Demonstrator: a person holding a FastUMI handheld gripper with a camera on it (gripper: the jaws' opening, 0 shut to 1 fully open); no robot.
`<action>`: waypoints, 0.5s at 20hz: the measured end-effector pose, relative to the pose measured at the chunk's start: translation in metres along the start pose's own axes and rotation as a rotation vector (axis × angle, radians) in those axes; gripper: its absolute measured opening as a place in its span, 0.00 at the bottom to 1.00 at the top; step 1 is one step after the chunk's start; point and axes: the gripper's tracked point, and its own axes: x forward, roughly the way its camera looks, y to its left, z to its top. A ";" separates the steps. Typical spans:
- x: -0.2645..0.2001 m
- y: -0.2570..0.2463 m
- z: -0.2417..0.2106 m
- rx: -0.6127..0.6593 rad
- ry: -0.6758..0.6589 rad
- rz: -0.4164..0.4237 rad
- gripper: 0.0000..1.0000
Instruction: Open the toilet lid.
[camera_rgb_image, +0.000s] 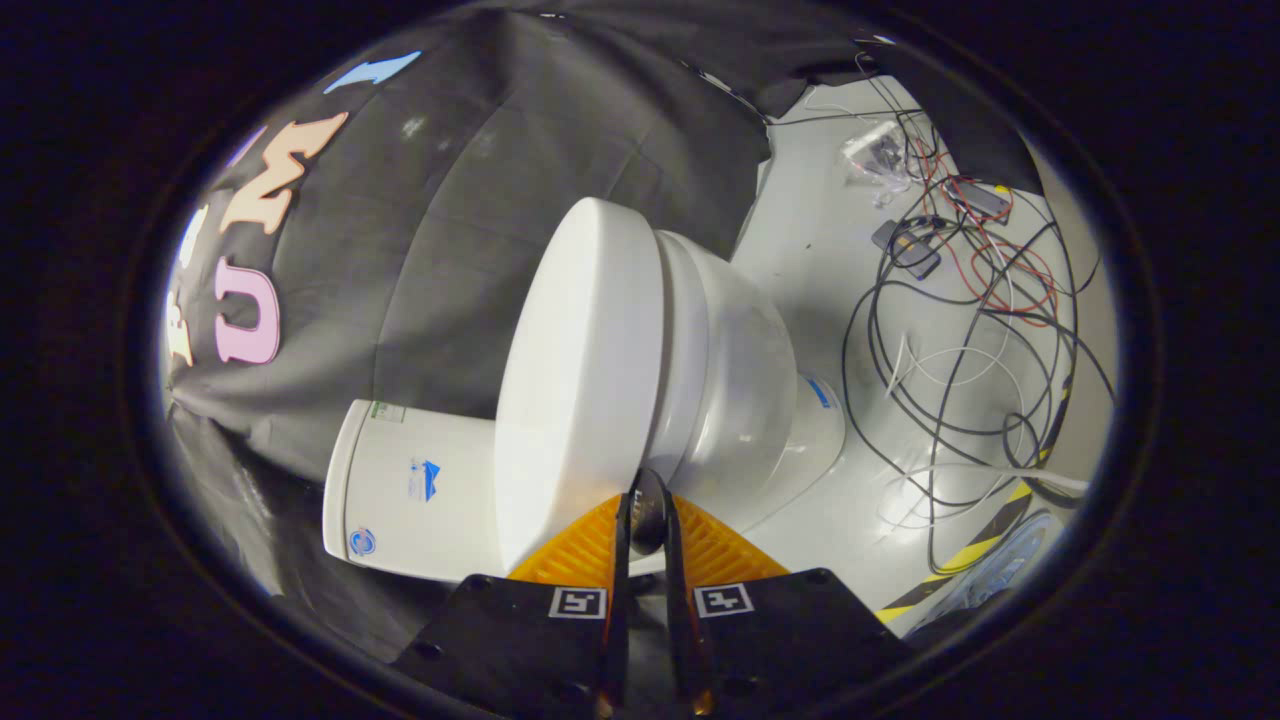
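A white toilet appears turned on its side because the camera is rolled. Its lid (580, 370) lies closed over the seat and bowl (740, 380), and the tank (420, 490) sits behind it against the black cloth wall. My gripper (648, 480) is shut, fingers pressed close together with only a thin slit between them. Their tips rest right at the lid's side rim, at the seam where lid meets seat. I see nothing held between the fingers.
Beyond the bowl, a tangle of black, white and red cables (980, 300) lies on the pale floor (830, 250) with a small dark box (905, 245). A yellow-and-black striped strip (990, 540) runs along the floor beside the toilet's base (820, 420).
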 end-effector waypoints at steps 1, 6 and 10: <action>0.014 0.002 0.015 0.017 -0.027 -0.005 0.18; -0.025 0.000 0.027 0.044 -0.018 -0.063 0.01; -0.036 0.016 0.032 0.000 -0.037 -0.087 0.01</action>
